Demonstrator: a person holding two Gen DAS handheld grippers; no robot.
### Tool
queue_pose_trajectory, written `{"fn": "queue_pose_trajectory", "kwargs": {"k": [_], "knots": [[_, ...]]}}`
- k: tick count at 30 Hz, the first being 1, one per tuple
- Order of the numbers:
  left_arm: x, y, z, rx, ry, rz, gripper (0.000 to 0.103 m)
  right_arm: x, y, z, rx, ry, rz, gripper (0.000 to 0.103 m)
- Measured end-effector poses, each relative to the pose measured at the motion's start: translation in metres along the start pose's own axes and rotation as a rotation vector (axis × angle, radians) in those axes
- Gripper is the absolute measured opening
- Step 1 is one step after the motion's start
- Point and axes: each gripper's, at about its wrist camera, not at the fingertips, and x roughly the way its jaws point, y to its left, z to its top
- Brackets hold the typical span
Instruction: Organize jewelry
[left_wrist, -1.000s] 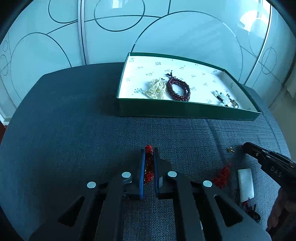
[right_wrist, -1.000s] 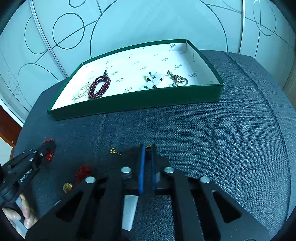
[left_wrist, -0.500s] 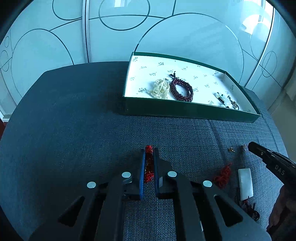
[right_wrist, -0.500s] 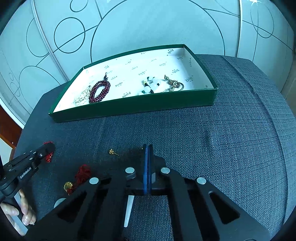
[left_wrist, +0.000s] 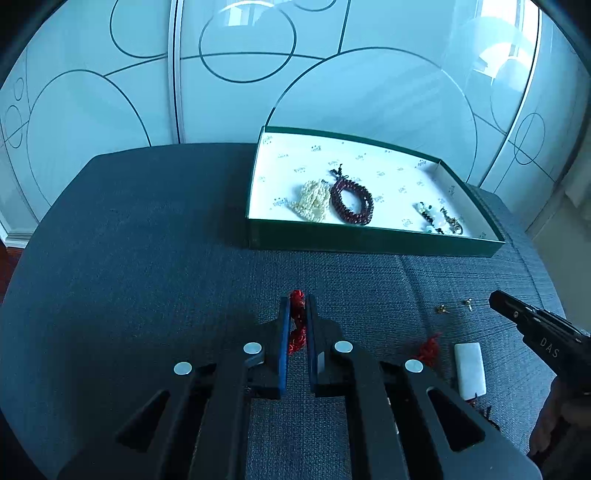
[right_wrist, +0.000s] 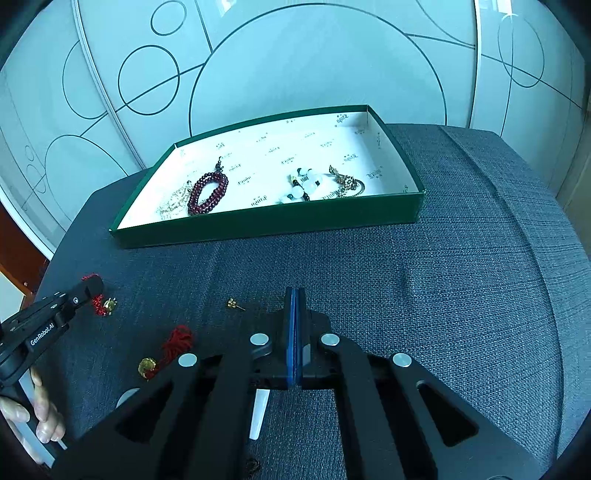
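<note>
**Red cord in my left jaws, right jaws closed on nothing I can see**

Pale panels drawn with thin dark circles and arcs stand behind a surface covered in dark grey woven fabric (left_wrist: 147, 258). At its far side sits a shallow green box (left_wrist: 369, 240) with a white printed lining. Inside it lie a cream beaded piece (left_wrist: 314, 201) and, touching it on the right, a dark red bead bracelet (left_wrist: 351, 201); further right are some white and black beads (right_wrist: 304, 184) beside a tangle of gold chain (right_wrist: 345, 181).

My left gripper (left_wrist: 296, 306) is clamped on a red knotted cord ornament (left_wrist: 297, 297), which pokes out past the tips of the jaws and runs back between the blue pads. From the right wrist view a small gold bead (right_wrist: 109, 304) hangs from that cord just under the tip.

My right gripper (right_wrist: 294, 295) has its jaws pressed flat together, with nothing visible between them.

Loose on the fabric between my two grippers lie a second red cord piece (right_wrist: 177, 339) with its own gold bead (right_wrist: 146, 365), a small gold earring stud (right_wrist: 232, 303) and a white oblong slab (left_wrist: 469, 369). Another tiny gold piece (left_wrist: 468, 302) lies just beside the stud, close to the tip of my right gripper.
</note>
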Motion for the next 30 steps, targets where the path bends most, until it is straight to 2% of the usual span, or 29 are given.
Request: {"fn": "queue_pose_trajectory", "kwargs": {"k": [13,21,30], "knots": [[-0.006,-0.005,0.000,0.009,-0.016,-0.003,0.008,-0.007,0.000,-0.001,-0.023,-0.011,-0.015,0.000],[0.000,-0.004,-0.003,0.008,-0.001,0.004,0.008,0.023,0.003,-0.001,0.002,0.063,0.030,0.002],[0.004,-0.004,-0.004,0.010,0.004,0.008,0.008,0.032,0.002,0.001,-0.001,0.055,0.022,0.002]]}}
